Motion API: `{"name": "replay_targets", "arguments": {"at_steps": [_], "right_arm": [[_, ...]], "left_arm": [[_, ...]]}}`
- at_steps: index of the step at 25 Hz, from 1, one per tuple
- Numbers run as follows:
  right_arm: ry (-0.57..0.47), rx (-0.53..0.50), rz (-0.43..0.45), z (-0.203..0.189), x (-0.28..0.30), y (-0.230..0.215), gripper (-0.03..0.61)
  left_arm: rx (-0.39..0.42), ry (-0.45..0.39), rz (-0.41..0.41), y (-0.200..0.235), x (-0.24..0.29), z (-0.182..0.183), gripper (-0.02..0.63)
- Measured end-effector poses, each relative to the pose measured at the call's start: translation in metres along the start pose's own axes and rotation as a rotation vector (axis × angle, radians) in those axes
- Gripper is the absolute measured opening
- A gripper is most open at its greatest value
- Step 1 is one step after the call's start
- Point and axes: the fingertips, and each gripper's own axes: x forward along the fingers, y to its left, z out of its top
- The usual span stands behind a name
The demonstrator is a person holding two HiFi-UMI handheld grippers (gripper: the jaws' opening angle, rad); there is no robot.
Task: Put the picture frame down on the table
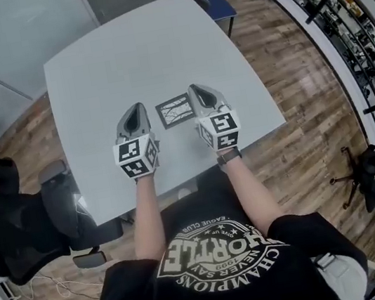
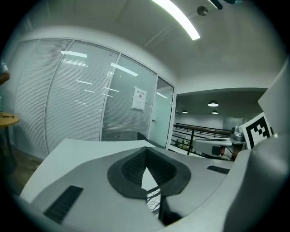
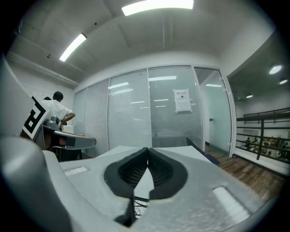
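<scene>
1. Left gripper (image 1: 139,109) had its jaws fully together. The dark ribbed pads (image 2: 132,168) met at the tips with nothing between them.
2. Right gripper (image 1: 196,90) was likewise closed tip to tip. Its pads (image 3: 128,170) were empty.
3. Both grippers were held side by side, pointing toward the far side, each in one of the person's hands. Neither touched the task's thing.
4. Picture frame (image 1: 174,110) lay flat on the grey table (image 1: 122,57), toward its near edge. In the head view it showed between the two grippers. It had a dark border and a pale line pattern inside.
5. Black office chair (image 1: 22,223) stood at the table's near left corner.
6. Blue chair (image 1: 220,3) stood at the far right corner, on the wooden floor (image 1: 292,92).
</scene>
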Motion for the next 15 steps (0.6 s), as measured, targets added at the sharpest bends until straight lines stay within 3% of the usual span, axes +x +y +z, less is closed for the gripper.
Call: {"name": "replay_targets", "arguments": {"at_steps": [11,15], "right_arm": [[-0.05,0.01,-0.102,0.008,-0.052,-0.008,-0.002],[-0.059,0.027,-0.157,0.011,-0.067,-0.038,-0.002]], "left_arm": [[0.012,-0.025,-0.032,-0.007,-0.042,0.001,0.005],[0.002,-0.033,-0.073,-0.022,-0.045,0.003,0.006]]}}
